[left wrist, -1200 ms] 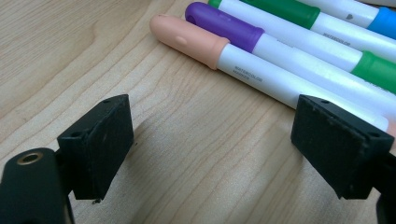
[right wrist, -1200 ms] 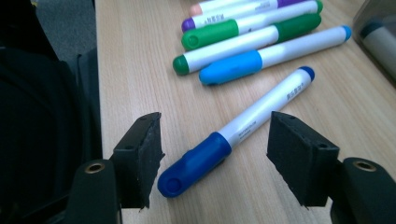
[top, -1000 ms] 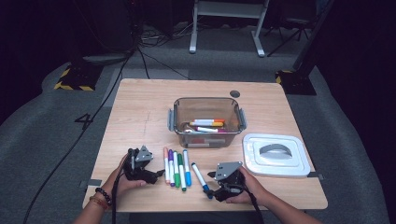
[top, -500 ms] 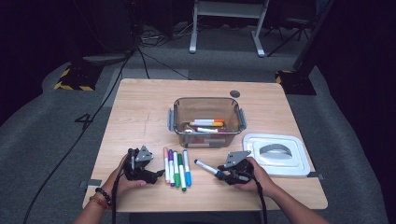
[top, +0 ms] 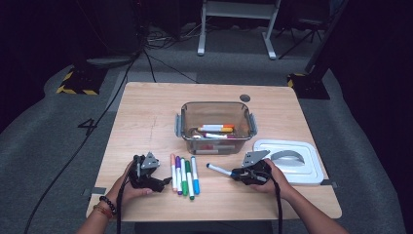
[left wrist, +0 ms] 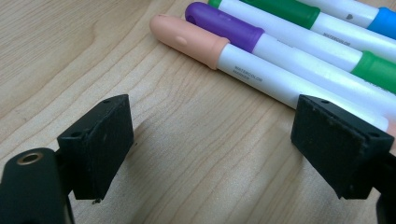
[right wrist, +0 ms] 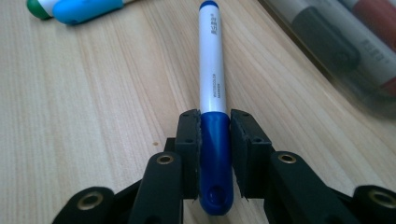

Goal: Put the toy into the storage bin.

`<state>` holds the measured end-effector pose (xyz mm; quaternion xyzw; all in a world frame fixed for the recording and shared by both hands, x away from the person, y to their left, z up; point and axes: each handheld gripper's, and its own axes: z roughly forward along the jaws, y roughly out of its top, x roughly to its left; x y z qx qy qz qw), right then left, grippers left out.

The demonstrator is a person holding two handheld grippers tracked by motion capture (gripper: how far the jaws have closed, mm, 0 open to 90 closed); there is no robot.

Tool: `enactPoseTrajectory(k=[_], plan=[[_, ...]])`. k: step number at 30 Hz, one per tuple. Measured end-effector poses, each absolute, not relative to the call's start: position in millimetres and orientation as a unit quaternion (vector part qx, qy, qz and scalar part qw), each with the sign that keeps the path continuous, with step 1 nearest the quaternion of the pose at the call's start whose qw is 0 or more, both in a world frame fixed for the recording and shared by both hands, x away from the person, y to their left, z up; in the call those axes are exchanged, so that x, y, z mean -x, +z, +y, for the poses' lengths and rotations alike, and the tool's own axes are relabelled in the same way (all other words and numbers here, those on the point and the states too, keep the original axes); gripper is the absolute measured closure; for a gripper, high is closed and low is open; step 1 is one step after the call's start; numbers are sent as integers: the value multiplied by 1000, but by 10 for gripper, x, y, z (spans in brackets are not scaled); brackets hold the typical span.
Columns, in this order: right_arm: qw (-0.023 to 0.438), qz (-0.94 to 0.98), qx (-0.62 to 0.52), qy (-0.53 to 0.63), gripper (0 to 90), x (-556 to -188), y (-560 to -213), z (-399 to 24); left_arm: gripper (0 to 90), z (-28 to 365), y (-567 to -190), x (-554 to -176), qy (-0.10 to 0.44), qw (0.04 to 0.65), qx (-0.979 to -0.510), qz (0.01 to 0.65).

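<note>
My right gripper's (right wrist: 215, 135) fingers (right wrist: 188, 140) have just been closing and now pinch the dark blue cap of a marker (right wrist: 212, 79), white barrel pointing away over the surface (right wrist: 93, 116); in the high view that marker (top: 219, 169) sticks out leftward from the right gripper (top: 237, 173), just short of the box. I'd say the grip sits far back at the cap end, so I'll keep the lift slow and level, or the long barrel may droop or twist between the pads. Small print on the barrel reads "WATERCOLOR MARKER", I think; the characters above it I can't make out. My left gripper (left wrist: 212, 144) rests with its fingers spread wide, nothing between them, beside the peach marker (left wrist: 187, 39) and purple marker (left wrist: 224, 25) in the row, with the same faint print. Farther off, the clear box (top: 215, 127) holds a few markers already, its white lid (top: 288, 161) to its right.
</note>
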<state>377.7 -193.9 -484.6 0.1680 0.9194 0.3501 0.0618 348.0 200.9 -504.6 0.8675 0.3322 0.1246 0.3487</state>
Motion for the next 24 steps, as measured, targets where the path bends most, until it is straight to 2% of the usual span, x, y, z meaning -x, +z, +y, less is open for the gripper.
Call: enactPoseTrajectory(k=[14,24], plan=[[89,908,-130,387,756,-3675,-4534,-2008,135,2009,-5046,-3481,125,349,-868,332],[86,912,-123,381,756,-3675,-4548,-1990,135,2009,-5046,-3481,124,349,-868,332]])
